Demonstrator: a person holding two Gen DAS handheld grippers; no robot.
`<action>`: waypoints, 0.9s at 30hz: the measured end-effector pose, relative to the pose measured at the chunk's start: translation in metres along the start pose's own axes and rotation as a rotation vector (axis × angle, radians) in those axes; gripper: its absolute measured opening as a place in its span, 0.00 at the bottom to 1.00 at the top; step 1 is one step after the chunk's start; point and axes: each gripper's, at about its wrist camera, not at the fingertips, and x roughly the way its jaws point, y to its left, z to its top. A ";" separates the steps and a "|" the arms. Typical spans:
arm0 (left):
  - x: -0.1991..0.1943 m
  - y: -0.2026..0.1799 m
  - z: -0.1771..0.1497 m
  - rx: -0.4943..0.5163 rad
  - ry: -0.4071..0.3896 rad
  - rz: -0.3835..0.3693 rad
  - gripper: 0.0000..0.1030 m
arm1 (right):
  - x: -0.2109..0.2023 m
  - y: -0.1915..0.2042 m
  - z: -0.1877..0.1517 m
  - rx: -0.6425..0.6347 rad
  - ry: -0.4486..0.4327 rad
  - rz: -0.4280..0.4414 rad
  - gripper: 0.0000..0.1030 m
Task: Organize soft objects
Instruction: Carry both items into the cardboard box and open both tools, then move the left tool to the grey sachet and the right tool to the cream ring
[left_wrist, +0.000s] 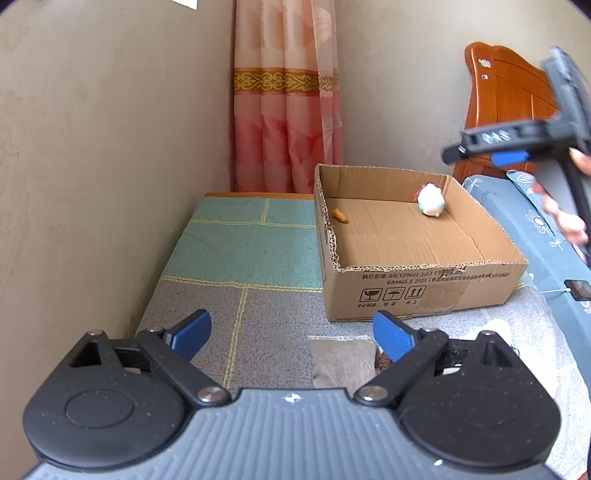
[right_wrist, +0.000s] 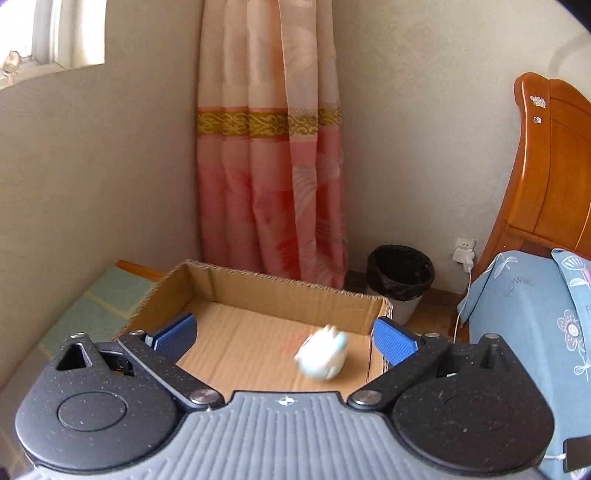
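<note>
Right claw (right_wrist: 284, 338) hovers above the cardboard box (right_wrist: 280, 291), jaws spread wide, nothing between the pads; white plush toy (right_wrist: 322, 357) sits directly ahead and below, blurred (prob. dropping or rolling), on the box floor toward the right wall. In the left wrist view, same toy (left_wrist: 431, 199) rests in the box's far right corner; small orange item (left_wrist: 340, 216) (carrot-like, can't tell for sure) lies near the far left wall, long axis running diagonally. Left claw (left_wrist: 291, 338) also fully released, empty, over the grey-and-teal mat (left_wrist: 243, 254), short of the box's near wall (left_wrist: 424, 291). Something pale and soft (left_wrist: 495, 332) peeks just right of the left claw, near the mat's edge; too hidden to name. Judging by that, next pick prob. falls to the left claw, being nearer; needs a swing rightward and down.
</note>
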 end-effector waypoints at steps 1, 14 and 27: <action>0.000 0.000 0.000 0.000 0.001 -0.002 0.92 | -0.006 0.002 -0.004 -0.009 0.007 0.005 1.00; -0.003 0.008 -0.014 0.002 0.011 -0.014 0.92 | -0.086 0.033 -0.085 -0.031 0.035 0.009 1.00; -0.005 0.005 -0.032 0.024 0.036 -0.027 0.93 | -0.135 0.058 -0.196 0.002 0.150 -0.031 1.00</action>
